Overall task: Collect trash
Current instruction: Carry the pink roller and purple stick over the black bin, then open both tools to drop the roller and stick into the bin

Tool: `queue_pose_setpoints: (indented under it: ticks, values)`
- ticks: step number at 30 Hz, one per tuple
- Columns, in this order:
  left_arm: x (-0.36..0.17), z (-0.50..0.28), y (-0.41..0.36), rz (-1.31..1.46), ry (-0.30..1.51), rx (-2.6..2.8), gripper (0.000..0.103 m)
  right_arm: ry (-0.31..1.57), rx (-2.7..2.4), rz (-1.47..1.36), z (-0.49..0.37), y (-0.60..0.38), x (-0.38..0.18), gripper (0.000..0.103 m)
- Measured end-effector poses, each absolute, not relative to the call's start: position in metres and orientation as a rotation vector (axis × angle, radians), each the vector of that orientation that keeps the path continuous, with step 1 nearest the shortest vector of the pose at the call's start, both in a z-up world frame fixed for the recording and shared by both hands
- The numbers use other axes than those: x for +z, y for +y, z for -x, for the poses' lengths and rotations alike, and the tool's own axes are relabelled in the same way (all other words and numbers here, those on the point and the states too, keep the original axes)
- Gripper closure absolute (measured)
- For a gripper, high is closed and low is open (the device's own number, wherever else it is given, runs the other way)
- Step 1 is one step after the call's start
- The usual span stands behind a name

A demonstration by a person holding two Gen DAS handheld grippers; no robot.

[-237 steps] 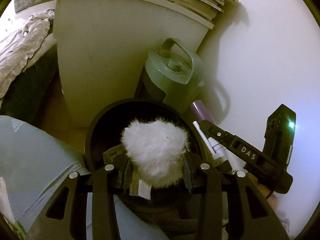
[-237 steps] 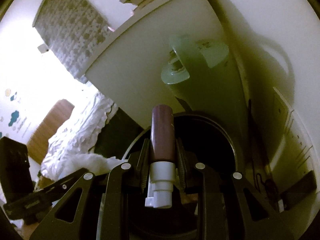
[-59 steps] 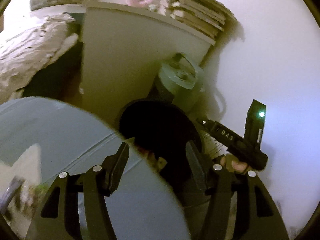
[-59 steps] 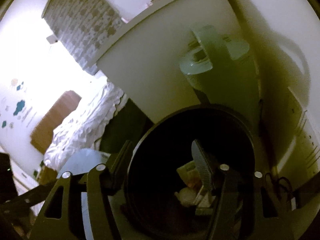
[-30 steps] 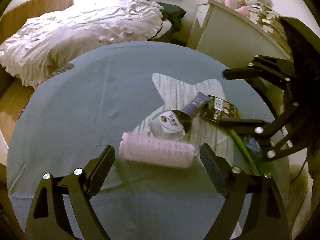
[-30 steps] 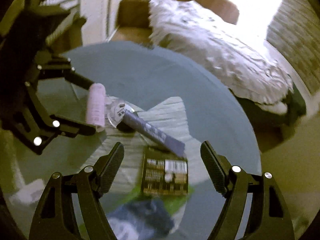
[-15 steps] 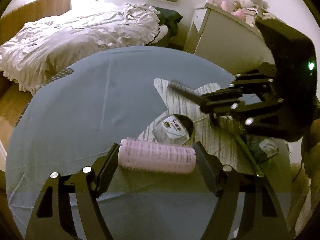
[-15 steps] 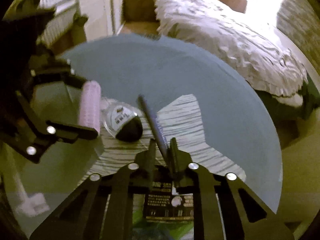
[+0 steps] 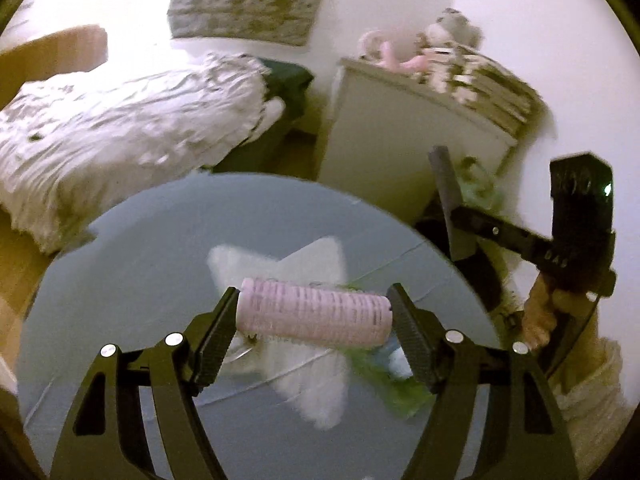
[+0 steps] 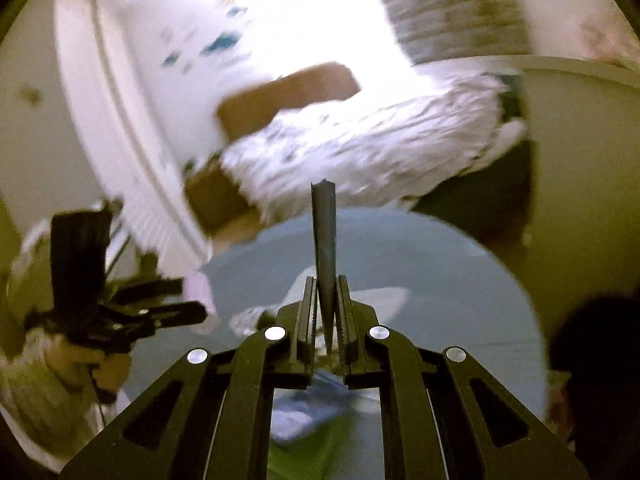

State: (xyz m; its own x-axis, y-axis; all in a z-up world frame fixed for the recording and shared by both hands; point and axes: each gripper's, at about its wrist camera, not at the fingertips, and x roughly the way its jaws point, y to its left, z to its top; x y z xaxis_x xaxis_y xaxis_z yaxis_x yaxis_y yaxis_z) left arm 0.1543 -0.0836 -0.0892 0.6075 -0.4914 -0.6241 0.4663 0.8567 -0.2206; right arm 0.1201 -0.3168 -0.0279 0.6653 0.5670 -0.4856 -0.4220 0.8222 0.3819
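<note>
Left hand-held gripper (image 9: 313, 314) has a pink ribbed roll (image 9: 314, 313) clamped endwise, one pad on each flat end; the roll lies crosswise, prob. because that's how it lay on the round blue table (image 9: 132, 248), and it hangs clear above the top. Right hand-held gripper (image 10: 325, 312) is pinched tight on a thin dark flattened wrapper (image 10: 324, 232), which sticks out toward 12 o'clock past the tips, stiff enough to stand. In the left view that wrapper (image 9: 448, 196) shows at 2 o'clock, over a dark bin (image 9: 480, 264) by the white cabinet (image 9: 400, 152). Likely both pieces are bound for the bin. Green/blue litter (image 9: 400, 392) remains on the table at 5 o'clock w/ a white star mat (image 9: 312, 384).
</note>
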Motion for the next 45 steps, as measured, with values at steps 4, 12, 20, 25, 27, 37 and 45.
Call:
queue_pose_setpoints:
  ticks: [4, 12, 20, 25, 27, 37, 45]
  values:
    - [-0.075, -0.163, -0.130, 0.018, 0.700, -0.638, 0.030, 0.543, 0.437, -0.401, -0.095, -0.386, -0.029, 0.093]
    - [-0.065, -0.177, -0.237, -0.029, 0.671, -0.825, 0.030, 0.455, 0.197, -0.588, -0.065, -0.498, -0.051, 0.093]
    - [-0.084, -0.196, -0.312, -0.065, 0.722, -0.915, 0.030, 0.469, 0.052, -0.657, -0.064, -0.547, -0.088, 0.093]
    - [-0.100, -0.199, -0.332, -0.071, 0.760, -0.932, 0.030, 0.481, -0.017, -0.668, -0.063, -0.562, -0.103, 0.093]
    - [-0.107, -0.202, -0.340, -0.073, 0.777, -0.935, 0.030, 0.488, -0.036, -0.681, -0.063, -0.567, -0.108, 0.093]
    - [-0.119, -0.204, -0.371, -0.091, 0.818, -0.966, 0.029, 0.518, -0.076, -0.688, -0.068, -0.572, -0.119, 0.092]
    - [-0.111, -0.191, -0.375, -0.110, 0.789, -0.993, 0.016, 0.492, -0.143, -0.690, -0.065, -0.574, -0.119, 0.033]
